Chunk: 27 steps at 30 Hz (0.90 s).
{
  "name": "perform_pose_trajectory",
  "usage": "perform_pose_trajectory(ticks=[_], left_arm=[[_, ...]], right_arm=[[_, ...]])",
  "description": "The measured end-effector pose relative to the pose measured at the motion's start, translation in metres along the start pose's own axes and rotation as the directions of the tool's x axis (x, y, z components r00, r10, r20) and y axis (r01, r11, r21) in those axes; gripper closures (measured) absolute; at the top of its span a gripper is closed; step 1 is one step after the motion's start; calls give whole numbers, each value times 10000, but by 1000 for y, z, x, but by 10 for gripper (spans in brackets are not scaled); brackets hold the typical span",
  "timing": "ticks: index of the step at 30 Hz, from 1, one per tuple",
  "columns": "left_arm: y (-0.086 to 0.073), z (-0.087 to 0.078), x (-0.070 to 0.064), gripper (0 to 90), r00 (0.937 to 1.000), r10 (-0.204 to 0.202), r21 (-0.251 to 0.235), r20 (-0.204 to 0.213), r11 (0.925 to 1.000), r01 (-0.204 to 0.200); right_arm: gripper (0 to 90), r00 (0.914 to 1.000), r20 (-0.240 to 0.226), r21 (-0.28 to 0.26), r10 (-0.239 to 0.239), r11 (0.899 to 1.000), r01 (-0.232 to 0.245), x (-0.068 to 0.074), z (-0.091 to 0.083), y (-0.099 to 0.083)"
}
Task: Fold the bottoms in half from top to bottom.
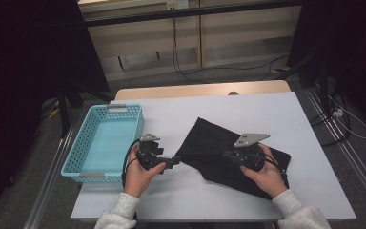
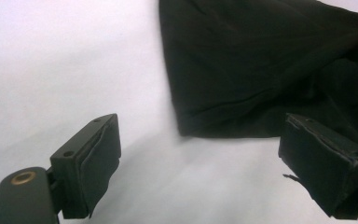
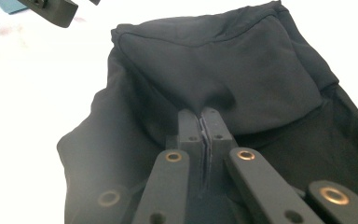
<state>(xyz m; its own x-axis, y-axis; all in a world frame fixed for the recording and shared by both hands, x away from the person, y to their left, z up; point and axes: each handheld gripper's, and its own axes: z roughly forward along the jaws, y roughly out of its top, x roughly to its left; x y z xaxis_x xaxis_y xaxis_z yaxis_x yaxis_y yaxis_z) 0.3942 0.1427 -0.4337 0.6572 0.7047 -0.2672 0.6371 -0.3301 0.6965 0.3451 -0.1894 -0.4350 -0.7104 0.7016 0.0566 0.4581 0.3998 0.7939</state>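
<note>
A black cloth (image 1: 209, 138) lies crumpled on the white table (image 1: 267, 105). My right gripper (image 1: 225, 155) rests on top of it, shut on a raised fold of the cloth (image 3: 223, 65); in the right gripper view the two jaws (image 3: 200, 116) press together with fabric pinched at their tips. My left gripper (image 1: 173, 160) is at the cloth's left corner, open. In the left gripper view that corner of the cloth (image 2: 242, 70) lies just ahead of the wide-apart pads (image 2: 98, 149), with nothing between them. The left gripper (image 3: 51, 9) also shows at the top left of the right gripper view.
A light blue perforated basket (image 1: 116, 109) stands at the table's left edge, close behind my left hand. Bare table lies beyond and to the right of the cloth. Cables run across the floor past the far edge.
</note>
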Motion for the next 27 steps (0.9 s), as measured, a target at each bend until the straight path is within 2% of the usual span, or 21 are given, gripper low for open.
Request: perform_pose_trajectory(ticks=[5,10,13,18,22,27], left_arm=[[5,1,-4,127,9998,78,-138,203,9999,-75],[4,5,0,127,9996,155,-17,245,9999,-155],[5,5,3,128,9996,123,25,245,9999,-123],[12,6,-1,127,9992,149,-208,358,9997,-142],[13,9,1,126,9991,144,-58,409,9999,-142],[17,11,-1,127,9988,161,-101,460,9998,-157]], right_arm=[[891,9999,119,-59,77,10000,-77,0,-6,-5],[891,9990,199,-215,405,9990,-401,-7,-12,-8],[891,9988,274,-249,395,9989,-388,-6,-13,-7],[891,9983,468,-251,349,9991,-337,-4,-19,-13],[891,9971,616,-375,448,9984,-426,-5,-24,-16],[891,9968,662,-354,441,9985,-419,-6,-27,-19]])
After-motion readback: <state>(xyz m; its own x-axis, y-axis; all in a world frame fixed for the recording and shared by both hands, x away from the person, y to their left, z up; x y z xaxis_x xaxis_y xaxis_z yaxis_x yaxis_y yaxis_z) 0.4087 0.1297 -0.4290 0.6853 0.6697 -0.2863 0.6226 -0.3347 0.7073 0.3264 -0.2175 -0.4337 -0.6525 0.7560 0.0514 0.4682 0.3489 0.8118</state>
